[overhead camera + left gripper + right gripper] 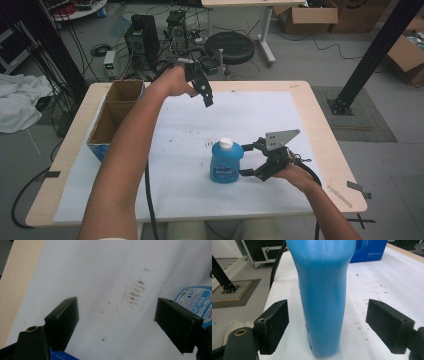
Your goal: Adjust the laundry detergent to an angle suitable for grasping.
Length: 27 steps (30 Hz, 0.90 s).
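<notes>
Two claws are in my view, and nearest me is the right claw (246,160), low over the white paper (190,200) that covers the counter (330,150), its jaws spread wide on either side of the blue bottle (226,162). In the right gripper view the bottle (324,302) stands upright between the black jaws with clear gaps on both sides, so neither pad presses on it; I read this claw as released. The bottle, with its white cap (226,143), sits on the paper near the middle of the counter, just beside the right claw. A little beyond it I see a patch of brown smudges (206,145) on the paper. Farther out, the left claw (207,101) hangs above the paper, pointing down, jaws apart and holding nothing; its own view looks down on the smudges (135,292). At the far left corner an open cardboard box (112,117) rests on the counter.
</notes>
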Each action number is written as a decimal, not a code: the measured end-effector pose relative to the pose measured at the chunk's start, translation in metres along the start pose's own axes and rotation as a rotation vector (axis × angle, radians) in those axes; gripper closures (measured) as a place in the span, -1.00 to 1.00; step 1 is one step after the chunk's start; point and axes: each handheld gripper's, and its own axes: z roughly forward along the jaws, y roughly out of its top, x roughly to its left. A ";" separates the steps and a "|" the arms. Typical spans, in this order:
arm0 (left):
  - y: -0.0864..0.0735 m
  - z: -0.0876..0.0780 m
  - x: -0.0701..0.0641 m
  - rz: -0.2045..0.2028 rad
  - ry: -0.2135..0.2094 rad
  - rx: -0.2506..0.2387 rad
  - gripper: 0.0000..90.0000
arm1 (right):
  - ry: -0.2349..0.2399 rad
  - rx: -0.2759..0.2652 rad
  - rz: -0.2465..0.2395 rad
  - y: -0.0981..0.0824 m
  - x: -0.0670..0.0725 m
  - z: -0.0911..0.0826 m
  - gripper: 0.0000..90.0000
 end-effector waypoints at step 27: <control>0.001 0.002 -0.001 0.012 -0.003 -0.018 -0.55 | -0.191 0.390 0.259 0.011 -0.006 -0.098 -0.66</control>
